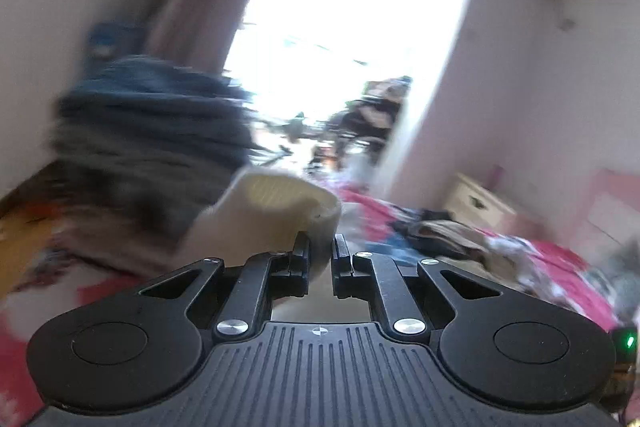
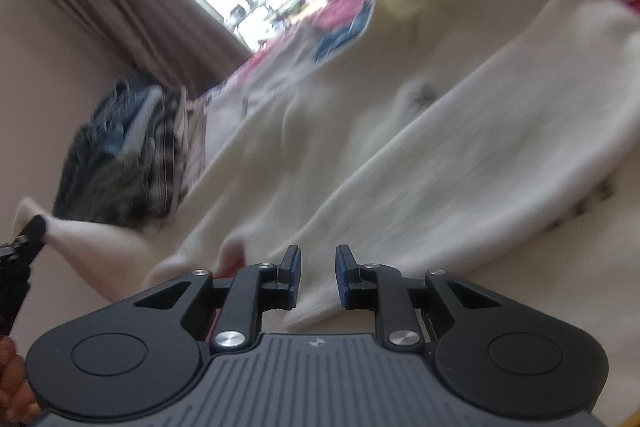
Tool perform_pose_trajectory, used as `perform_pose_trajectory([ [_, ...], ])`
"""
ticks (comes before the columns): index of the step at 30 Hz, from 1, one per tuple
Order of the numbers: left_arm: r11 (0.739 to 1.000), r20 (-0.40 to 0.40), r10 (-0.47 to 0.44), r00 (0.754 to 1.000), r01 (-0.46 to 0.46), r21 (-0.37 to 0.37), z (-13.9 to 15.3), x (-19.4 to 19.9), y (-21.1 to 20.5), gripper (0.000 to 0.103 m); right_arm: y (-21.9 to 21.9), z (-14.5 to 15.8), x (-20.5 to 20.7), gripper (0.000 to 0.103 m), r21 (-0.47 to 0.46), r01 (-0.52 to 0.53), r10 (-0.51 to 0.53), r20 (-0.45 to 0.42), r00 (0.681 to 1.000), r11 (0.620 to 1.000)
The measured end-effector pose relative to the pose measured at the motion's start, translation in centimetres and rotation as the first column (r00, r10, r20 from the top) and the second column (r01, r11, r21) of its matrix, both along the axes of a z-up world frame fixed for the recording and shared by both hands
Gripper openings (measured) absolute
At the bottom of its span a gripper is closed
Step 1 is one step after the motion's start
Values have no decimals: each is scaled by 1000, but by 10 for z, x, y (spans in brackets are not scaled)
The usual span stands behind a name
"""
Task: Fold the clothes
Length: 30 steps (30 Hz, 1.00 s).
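Note:
A cream knit garment (image 2: pixel 440 155) lies spread over the bed and fills most of the right wrist view. My right gripper (image 2: pixel 318 255) hovers low over its near edge, jaws a little apart, with cloth showing in the gap but not pinched. One end of the cream garment (image 1: pixel 272 211) is raised in the left wrist view, and my left gripper (image 1: pixel 322 247) is shut on it. That left gripper (image 2: pixel 34 229) also shows at the far left of the right wrist view, with a sleeve tip in its fingers. Both views are blurred.
A stack of dark blue and plaid clothes (image 2: pixel 120 155) sits by the wall and shows as a clothes stack (image 1: pixel 152 131) on the left. More loose clothes (image 1: pixel 448 231) lie on the pink bedspread (image 1: pixel 560 259). A bedside cabinet (image 1: pixel 476 203) and a bright window (image 1: pixel 352 27) stand beyond.

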<state>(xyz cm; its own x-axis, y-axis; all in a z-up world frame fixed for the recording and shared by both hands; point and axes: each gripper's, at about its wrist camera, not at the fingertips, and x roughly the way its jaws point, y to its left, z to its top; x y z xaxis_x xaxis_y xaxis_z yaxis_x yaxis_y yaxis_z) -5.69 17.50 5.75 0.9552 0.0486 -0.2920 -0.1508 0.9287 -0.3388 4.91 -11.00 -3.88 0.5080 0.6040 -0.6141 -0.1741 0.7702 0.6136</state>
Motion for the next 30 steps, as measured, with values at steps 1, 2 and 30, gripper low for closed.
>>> perform_pose_trajectory([
  [1,999,-6,-44,999,44,-3,-4,8,-11,8,-10,5,-2,21,9,17,-17,8,1000,1000],
  [2,996,-24,-85,996,85,1,-9,14,-23,8,-19,7,-3,21,22,34,-34,9,999,999],
  [30,772,-255,-420,871,490,404,-117,3,-150,9,-26,-61,9,46,432,113,74,-393,917,895],
])
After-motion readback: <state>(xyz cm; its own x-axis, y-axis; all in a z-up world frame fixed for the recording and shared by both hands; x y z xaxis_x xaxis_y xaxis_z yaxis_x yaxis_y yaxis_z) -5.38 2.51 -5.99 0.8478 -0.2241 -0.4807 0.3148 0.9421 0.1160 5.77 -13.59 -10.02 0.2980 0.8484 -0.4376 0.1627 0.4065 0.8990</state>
